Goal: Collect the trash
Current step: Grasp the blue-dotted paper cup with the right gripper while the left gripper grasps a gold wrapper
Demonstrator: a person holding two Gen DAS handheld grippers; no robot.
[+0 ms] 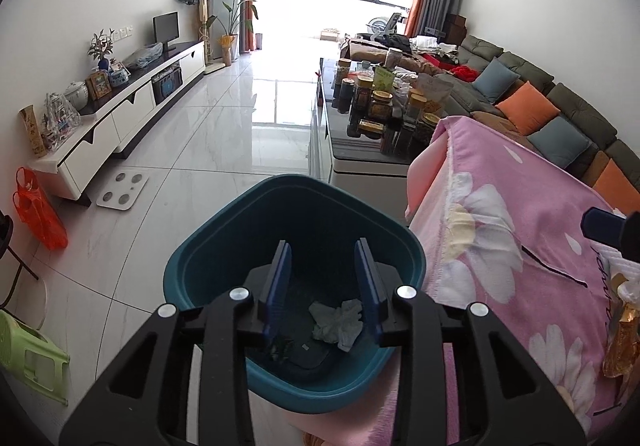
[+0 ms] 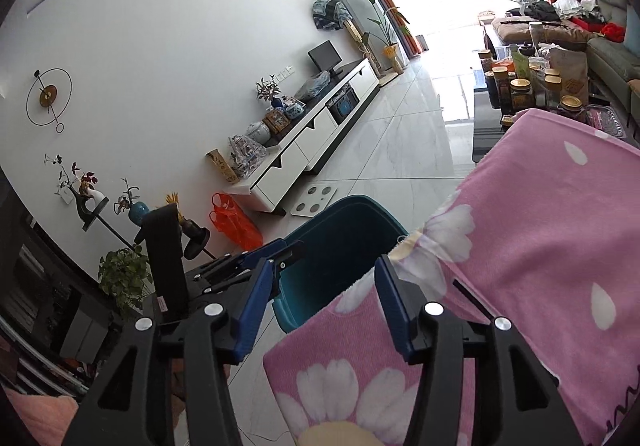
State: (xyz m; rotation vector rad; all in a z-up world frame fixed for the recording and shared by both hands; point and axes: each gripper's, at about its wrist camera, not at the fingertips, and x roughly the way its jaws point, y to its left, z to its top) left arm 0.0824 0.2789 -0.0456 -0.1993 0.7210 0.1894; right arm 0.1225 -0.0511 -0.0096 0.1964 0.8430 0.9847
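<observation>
A teal trash bin (image 1: 200, 270) stands on the floor beside a surface covered with a pink flowered cloth (image 1: 520, 246). A crumpled white tissue (image 1: 338, 322) lies inside the bin. My left gripper (image 1: 325, 250) is open and empty, held right over the bin's mouth. In the right wrist view my right gripper (image 2: 324, 270) is open and empty above the cloth's edge (image 2: 540, 226), with the bin (image 2: 344, 242) just ahead of it. The left gripper (image 2: 256, 254) shows there over the bin. A gold wrapper (image 1: 622, 338) and white items lie on the cloth at the far right.
A coffee table (image 1: 360, 161) crowded with jars stands ahead. A sofa with cushions (image 1: 560, 113) runs along the right. A white TV cabinet (image 1: 132, 117), a floor scale (image 1: 122, 189), an orange bag (image 1: 38, 213) and a green stool (image 1: 32, 358) are at the left.
</observation>
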